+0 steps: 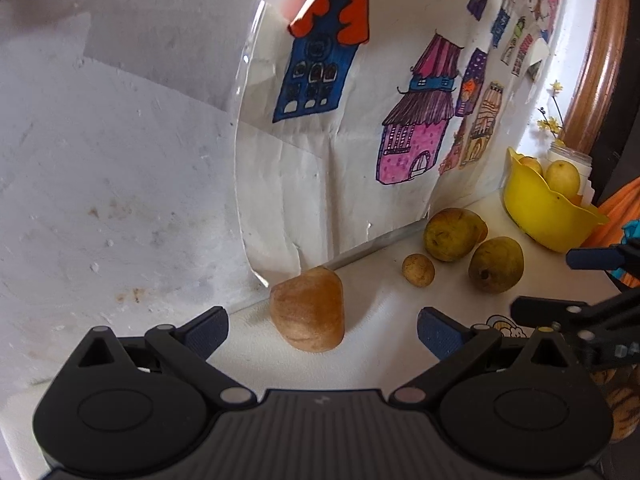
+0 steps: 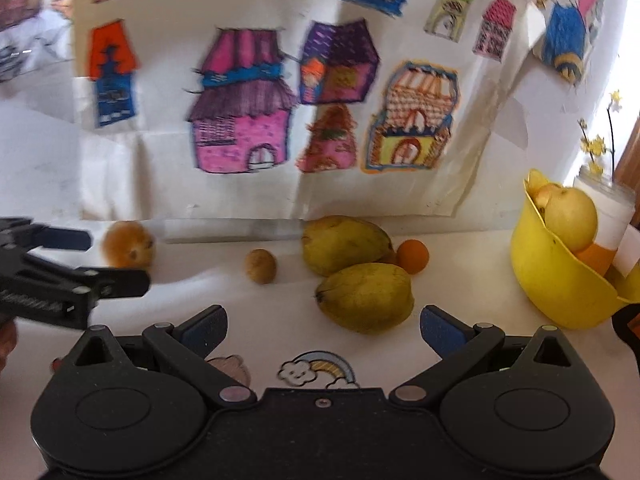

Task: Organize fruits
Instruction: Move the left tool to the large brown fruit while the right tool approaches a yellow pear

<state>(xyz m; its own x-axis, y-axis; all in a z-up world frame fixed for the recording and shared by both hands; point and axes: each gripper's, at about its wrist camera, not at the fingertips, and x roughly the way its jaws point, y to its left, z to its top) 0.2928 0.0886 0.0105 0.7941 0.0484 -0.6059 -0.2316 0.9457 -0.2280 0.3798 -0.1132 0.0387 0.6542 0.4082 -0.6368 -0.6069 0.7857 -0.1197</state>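
Both grippers, left (image 1: pixel 322 330) and right (image 2: pixel 323 330), gape wide and empty; brown fruit (image 1: pixel 307 308) sits lower centre, yellow bowl (image 2: pixel 560 276) at right.

Both cameras sit low over the white surface (image 2: pixel 460 320), facing the wall of house drawings (image 2: pixel 248 108). The left view looks from close by the brown fruit (image 1: pixel 307 309); the right view sits rightward, nearer the yellow bowl (image 2: pixel 560 276). Both share the two green fruits (image 1: pixel 496 265).
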